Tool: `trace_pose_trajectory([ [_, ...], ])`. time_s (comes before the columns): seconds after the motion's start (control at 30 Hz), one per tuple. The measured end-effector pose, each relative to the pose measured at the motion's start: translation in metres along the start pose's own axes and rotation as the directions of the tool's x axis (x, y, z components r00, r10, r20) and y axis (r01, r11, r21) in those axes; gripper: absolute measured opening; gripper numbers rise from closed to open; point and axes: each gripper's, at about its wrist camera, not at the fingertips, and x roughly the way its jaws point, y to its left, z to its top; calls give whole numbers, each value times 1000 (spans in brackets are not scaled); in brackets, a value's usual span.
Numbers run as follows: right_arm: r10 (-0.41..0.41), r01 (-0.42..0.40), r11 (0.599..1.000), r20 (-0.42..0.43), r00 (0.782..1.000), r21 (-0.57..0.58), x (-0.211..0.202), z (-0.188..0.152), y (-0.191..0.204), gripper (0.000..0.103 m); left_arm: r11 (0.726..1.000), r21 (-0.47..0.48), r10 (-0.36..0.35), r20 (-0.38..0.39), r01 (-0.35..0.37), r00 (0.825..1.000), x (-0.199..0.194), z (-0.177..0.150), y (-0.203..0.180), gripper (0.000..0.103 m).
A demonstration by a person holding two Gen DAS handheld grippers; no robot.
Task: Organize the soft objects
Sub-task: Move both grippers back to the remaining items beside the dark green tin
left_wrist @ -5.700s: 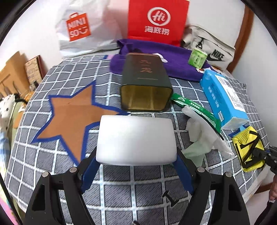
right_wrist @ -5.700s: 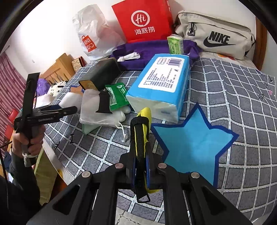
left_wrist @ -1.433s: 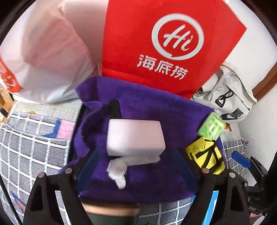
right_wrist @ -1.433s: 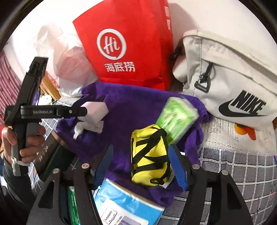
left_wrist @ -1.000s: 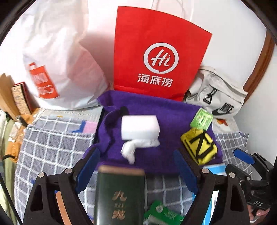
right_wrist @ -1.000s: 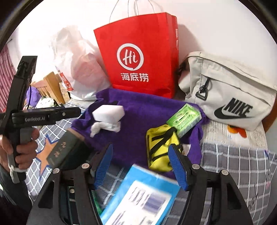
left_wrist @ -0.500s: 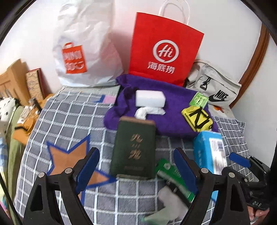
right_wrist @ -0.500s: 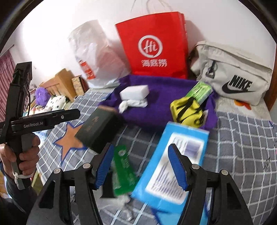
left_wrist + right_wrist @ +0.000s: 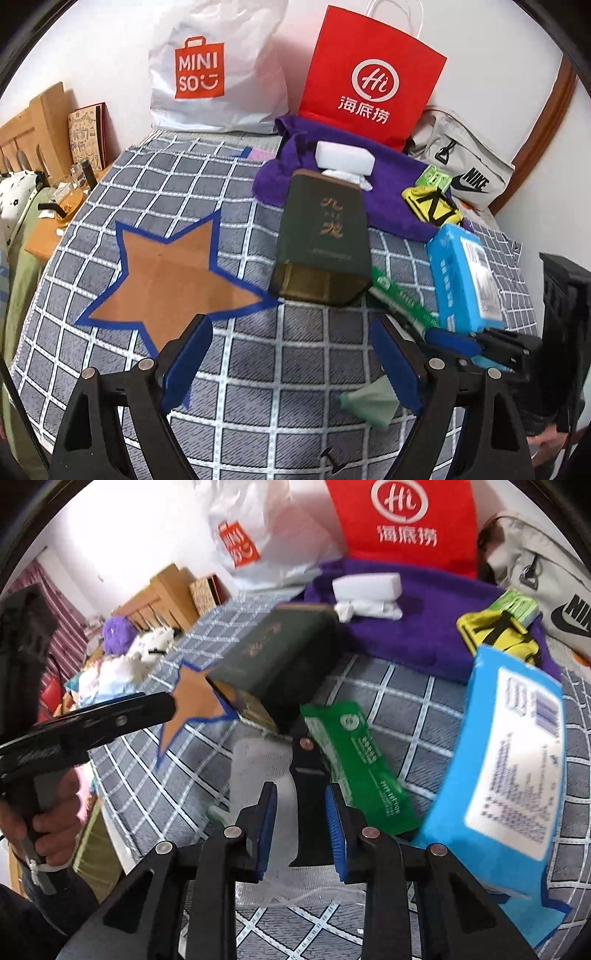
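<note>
Both grippers have drawn back from the purple towel since the earlier frames, and the white sponge and yellow pouch they carried now lie on it.

Left wrist view: the left gripper (image 9: 291, 363) hangs over the checked bedspread (image 9: 110, 206) at the bottom of the frame, its jaws wide apart with nothing between them. The white sponge (image 9: 345, 158) rests on the purple towel (image 9: 391, 188) in the upper middle, touching a crumpled white tissue just below it. The yellow pouch (image 9: 430, 205) and a small green pack (image 9: 434, 180) sit on the towel's right end. A dark green tin (image 9: 323, 243) lies in the centre, with a blue tissue pack (image 9: 465, 280) to its right and a green sachet (image 9: 404, 299) between them. A pale green scrap (image 9: 369, 400) lies near the right finger.

Right wrist view: the right gripper (image 9: 301, 827) sits low in the middle of the frame. Its jaws have just been closing, and they stand on either side of a black strip on a white mesh bag (image 9: 258, 775); whether the pads press on it yet cannot be told. The green sachet (image 9: 360, 764) lies just right of it, the blue tissue pack (image 9: 509, 764) further right.

As a judgement, the task is partly done: three or four soft things are gathered on the towel, while the mesh bag, sachet, tissue pack and scrap remain to be moved.
</note>
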Motion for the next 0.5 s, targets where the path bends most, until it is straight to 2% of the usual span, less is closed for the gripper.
trace_pose_trajectory([
  [0.13,-57,57,998,-30,998,-5,13,0,4,29,999,-29,-36,-24,36,999,7,-10,11,86],
  [0.37,-80,79,997,-59,995,-15,29,3,8,30,997,-29,-77,-43,75,996,13,-18,13,86],
  [0.4,-74,73,997,-53,996,-9,28,4,7,22,996,-27,-80,-43,79,996,13,-19,13,86],
  [0.5,-71,70,997,-27,997,-28,17,2,11,19,996,-23,-85,-40,84,996,11,-22,14,86],
])
